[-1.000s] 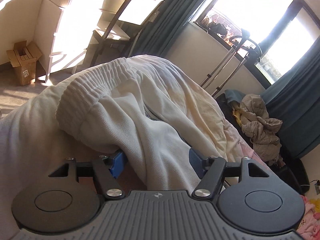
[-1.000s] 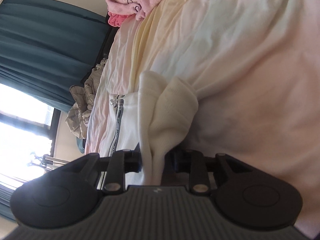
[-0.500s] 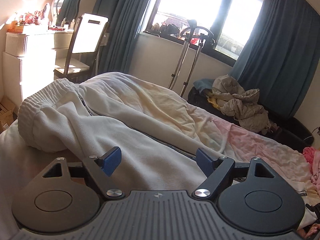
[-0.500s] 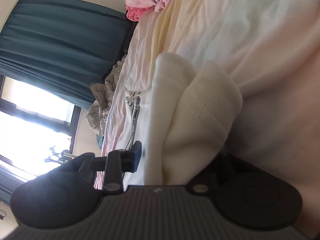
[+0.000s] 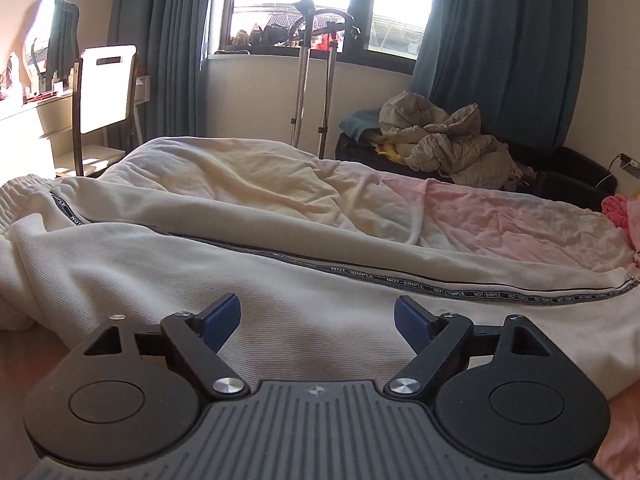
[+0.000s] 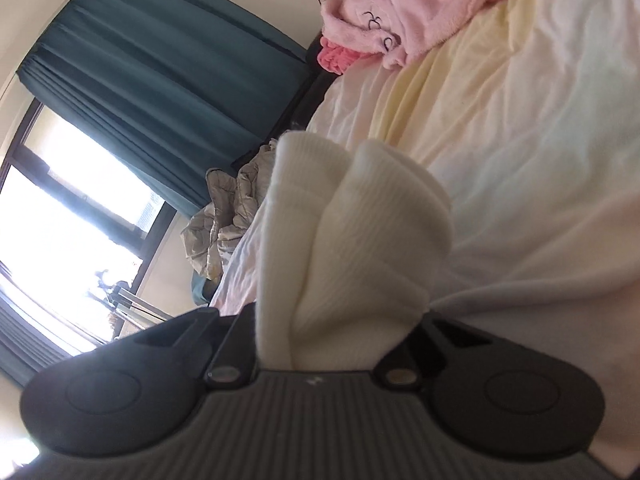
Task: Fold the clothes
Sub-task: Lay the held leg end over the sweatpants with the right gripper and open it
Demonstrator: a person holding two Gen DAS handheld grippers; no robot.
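Observation:
White sweatpants (image 5: 280, 280) lie stretched across the bed, with a black lettered side stripe (image 5: 400, 280) and the elastic waistband (image 5: 16, 200) at the far left. My left gripper (image 5: 317, 314) hovers just above the pant leg, its blue pads wide apart and holding nothing. In the right wrist view the ribbed leg cuff (image 6: 360, 240) bulges up between the arms of my right gripper (image 6: 340, 312). Those arms stand spread wide. The cuff hides the fingertips.
The bed cover (image 5: 260, 184) is cream, turning pink to the right. A pink fluffy garment (image 6: 400, 4) lies at the bed's far end. Beyond the bed are a crumpled beige jacket (image 5: 444, 140) on a dark seat, a steamer stand (image 5: 312, 80) and a chair (image 5: 106, 88).
My left gripper let go of the pants and drew back and level, leaving them laid flat. My right gripper's jaws spread from a tight pinch on the cuff, which now bulges wider.

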